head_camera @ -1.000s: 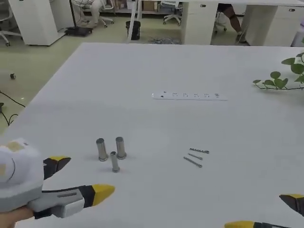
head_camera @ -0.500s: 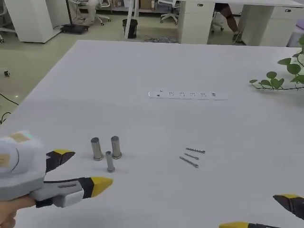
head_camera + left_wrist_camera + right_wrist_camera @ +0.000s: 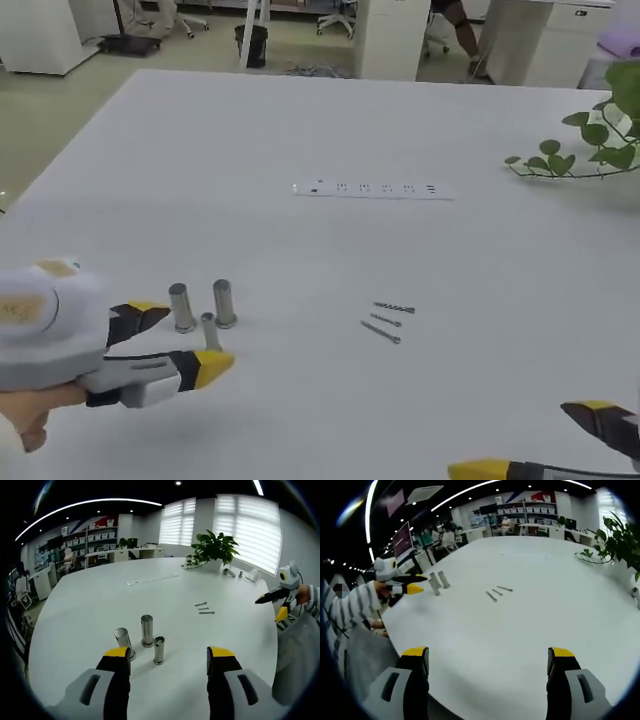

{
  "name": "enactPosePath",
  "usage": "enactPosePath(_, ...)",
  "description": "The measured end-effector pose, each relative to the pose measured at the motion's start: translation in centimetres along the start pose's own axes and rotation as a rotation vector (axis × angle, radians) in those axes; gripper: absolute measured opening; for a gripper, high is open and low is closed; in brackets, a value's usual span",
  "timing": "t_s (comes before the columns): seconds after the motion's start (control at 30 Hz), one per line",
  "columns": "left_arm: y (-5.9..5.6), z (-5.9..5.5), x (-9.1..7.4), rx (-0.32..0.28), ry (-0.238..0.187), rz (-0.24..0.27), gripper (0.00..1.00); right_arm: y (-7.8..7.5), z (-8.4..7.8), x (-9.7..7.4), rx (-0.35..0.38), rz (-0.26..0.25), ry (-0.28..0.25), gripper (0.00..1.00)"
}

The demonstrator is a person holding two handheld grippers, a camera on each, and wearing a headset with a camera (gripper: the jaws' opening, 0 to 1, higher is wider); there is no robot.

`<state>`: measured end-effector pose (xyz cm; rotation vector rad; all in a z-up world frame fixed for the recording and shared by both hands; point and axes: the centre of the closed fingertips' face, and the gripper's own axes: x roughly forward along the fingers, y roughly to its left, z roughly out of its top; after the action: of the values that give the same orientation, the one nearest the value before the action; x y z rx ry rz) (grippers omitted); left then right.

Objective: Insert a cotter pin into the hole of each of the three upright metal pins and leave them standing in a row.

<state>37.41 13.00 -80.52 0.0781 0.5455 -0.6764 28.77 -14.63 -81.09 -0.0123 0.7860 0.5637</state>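
Three short upright metal pins (image 3: 209, 331) stand in a tight cluster on the white table (image 3: 300, 120), left of centre. My left gripper (image 3: 185, 338) is open just in front of them, its yellow tips on either side of the nearest pin without touching it. In the left gripper view the pins (image 3: 147, 630) stand just beyond my open left gripper (image 3: 169, 655). Three thin cotter pins (image 3: 385, 320) lie loose to the right of the cluster. My right gripper (image 3: 525, 440) is open and empty at the near right. In the right gripper view, beyond the right gripper (image 3: 487, 653), lie the cotter pins (image 3: 497, 592).
A white power strip (image 3: 372, 190) lies across the table's middle, beyond the parts. A potted plant (image 3: 590, 140) trails leaves at the far right edge. Desks and office chairs stand on the floor past the table.
My left gripper has moved forward, closer to the cluster of metal pins. The head camera has shifted, so the whole scene sits further left. The right gripper stays low at the near right.
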Motion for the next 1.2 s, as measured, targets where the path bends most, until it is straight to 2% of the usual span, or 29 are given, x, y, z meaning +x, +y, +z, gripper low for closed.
enactPosePath(0.37, 0.4, -0.6, 2.0, -0.009, 0.022, -0.029, 0.52, -0.2, 0.0, 0.3, 0.014, -0.010, 0.008, 1.00)
enactPosePath(0.6, -0.2, -0.9, 2.8, -0.016, 0.033, -0.062, 0.41, -0.3, -0.2, 0.3, 0.020, -0.013, 0.011, 1.00)
enactPosePath(0.7, -0.2, -1.0, 3.0, -0.024, 0.035, -0.062, 0.37, -0.4, -0.3, 0.3, 0.023, -0.013, 0.013, 1.00)
enactPosePath(0.97, 0.8, -1.3, 3.2, -0.039, 0.043, -0.022, 0.36, -0.3, -0.4, 0.4, 0.024, -0.009, 0.018, 0.99)
enactPosePath(1.13, 1.0, -1.1, 3.1, -0.055, 0.034, -0.031, 0.27, -0.2, -0.5, 0.4, 0.023, -0.001, 0.024, 0.99)
enactPosePath(1.2, 1.0, -1.1, 3.1, -0.063, 0.033, -0.029, 0.26, -0.1, -0.5, 0.4, 0.022, 0.001, 0.025, 0.99)
